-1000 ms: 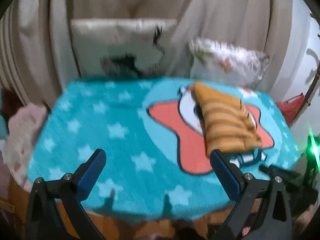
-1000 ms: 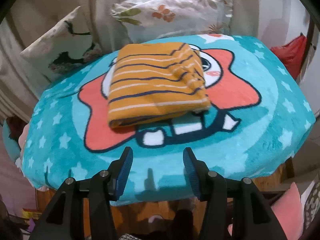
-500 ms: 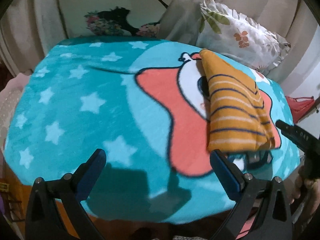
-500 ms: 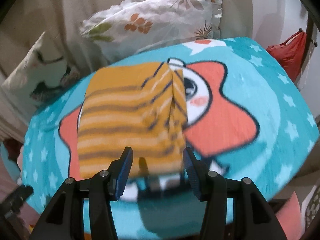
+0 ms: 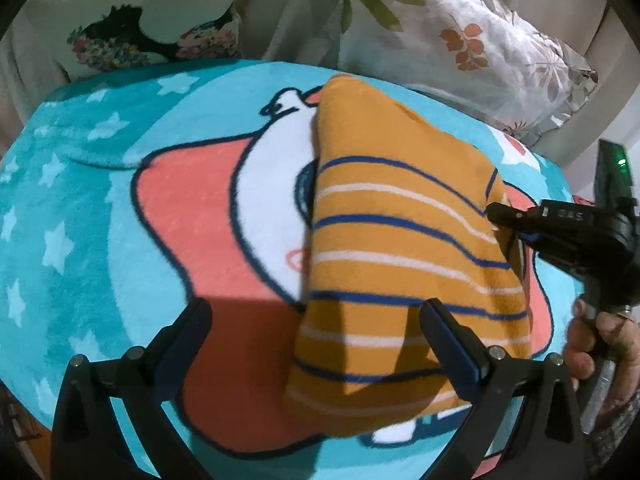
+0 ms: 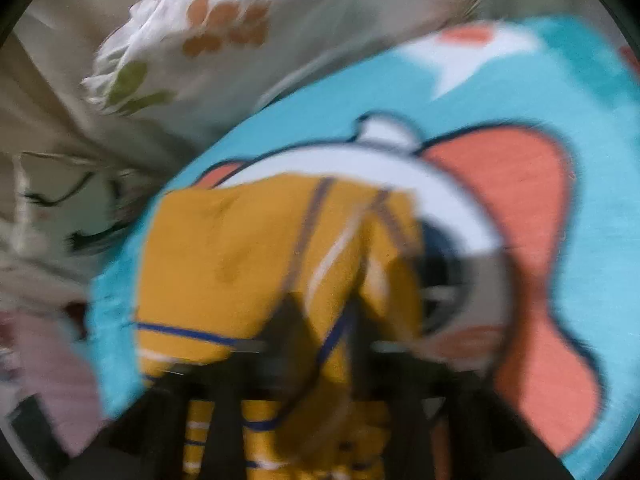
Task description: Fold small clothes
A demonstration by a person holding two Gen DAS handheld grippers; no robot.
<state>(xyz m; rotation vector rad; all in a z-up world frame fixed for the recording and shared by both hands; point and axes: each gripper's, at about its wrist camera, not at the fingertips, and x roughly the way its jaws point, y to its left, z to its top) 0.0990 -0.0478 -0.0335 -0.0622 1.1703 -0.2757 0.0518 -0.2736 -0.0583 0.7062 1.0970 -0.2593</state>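
1. Blanket (image 5: 100, 208): teal, with stars and a coral-and-white cartoon figure. It covers the whole work surface, and its soft pile lets cloth slide, so I keep my pull low and slow.

2. Pillows: one with a leaf print (image 5: 472, 40) at the far right edge, one with a dark floral print (image 5: 132, 40) at the far left. Both sit beyond the blanket and clear of my work.

3. Shirt (image 5: 400, 240): orange with navy and white stripes, already folded into a thick pad. It lies on the cartoon figure, right of the blanket's middle, with its near end just past my left tongs.

4. Right tongs (image 5: 496, 214): they reach in from the right onto the pad's right edge. The jaws are closing, almost together, with striped cloth bunched between them in the blurred right wrist view. I judge this a pinch on the edge layers. To do it well I want every layer caught, not only the top one, before I lift.

5. Left tongs (image 5: 316, 320): spread wide and empty. The right finger (image 5: 452, 344) hangs over the pad's near end; the left finger (image 5: 184, 340) is over bare blanket. I judge their best use is to take the near corner or pin the pad so it does not drag.

6. My right hand (image 5: 596, 344): on the handle at the frame's edge.
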